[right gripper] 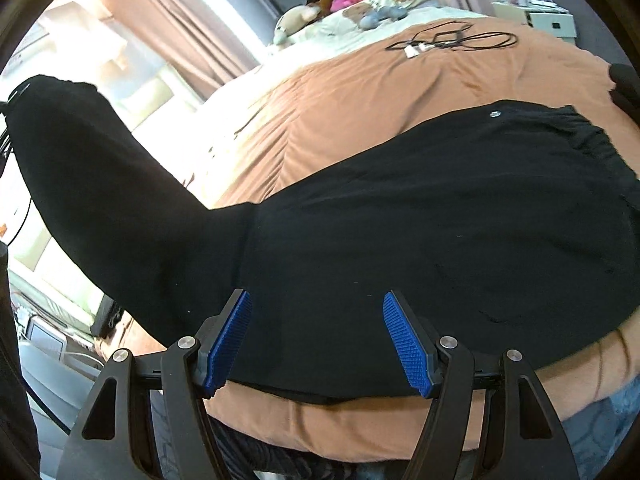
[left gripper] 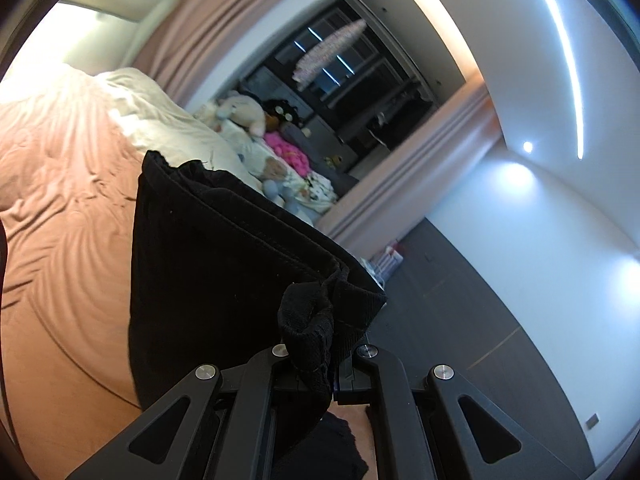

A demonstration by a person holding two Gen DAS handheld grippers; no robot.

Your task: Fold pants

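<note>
The black pants (right gripper: 440, 232) lie across the brown bed cover (right gripper: 360, 92), waistband with a small metal button at the right. One leg end (right gripper: 80, 152) is lifted up to the left. My left gripper (left gripper: 320, 364) is shut on the bunched cuff of the black pants (left gripper: 224, 264) and holds it above the bed. My right gripper (right gripper: 316, 340) is open, its blue pads (right gripper: 404, 344) standing apart just above the near edge of the pants, holding nothing.
Black cables (right gripper: 452, 40) and a white plug lie on the bed cover beyond the pants. Stuffed toys (right gripper: 300, 20) and cream bedding sit at the head of the bed. Curtains (right gripper: 172, 20) hang at the left. A white nightstand (right gripper: 540, 16) stands at the far right.
</note>
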